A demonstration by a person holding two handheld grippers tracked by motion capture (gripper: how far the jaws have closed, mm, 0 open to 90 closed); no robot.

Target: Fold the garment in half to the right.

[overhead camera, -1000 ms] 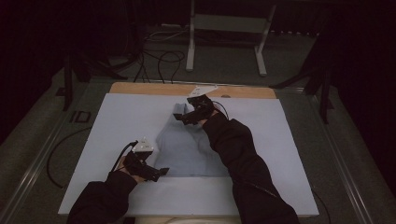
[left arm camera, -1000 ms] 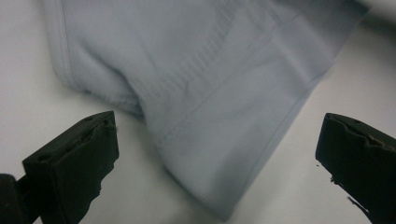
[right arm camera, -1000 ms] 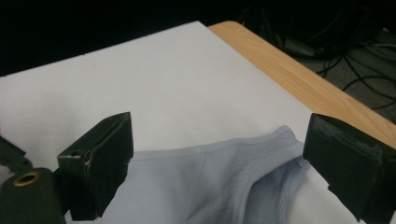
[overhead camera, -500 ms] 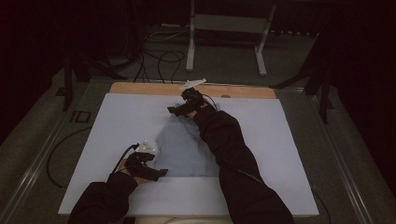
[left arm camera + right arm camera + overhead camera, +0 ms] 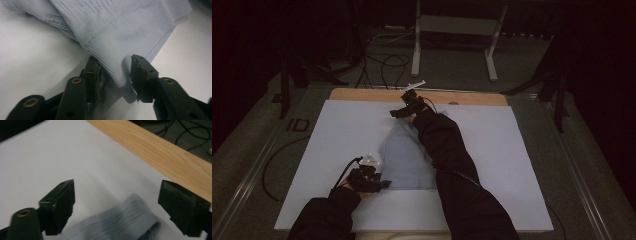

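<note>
Two-point grab on the pale blue garment [image 5: 407, 157], long axis running near-to-far on the white sheet [image 5: 337, 130].

The left gripper [image 5: 113, 80] straddles the near-left corner; its jaws have just been closing, fabric between them, one pad touching, the other not yet. The right gripper [image 5: 116, 205] hangs wide open over the far end [image 5: 125, 220], which lies between its jaws, just short of the wooden strip [image 5: 160, 152]. Left is closer to a grip.

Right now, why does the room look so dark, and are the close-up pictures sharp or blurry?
High view: only the white table cover is lit; the floor around it fades to black, and the dark sleeves barely stand out. Left gripper view: the blue cloth shows crisp ribbing, while the jaws near the lens are soft. Right gripper view: the cloth tip and wooden edge look slightly blurred.
</note>
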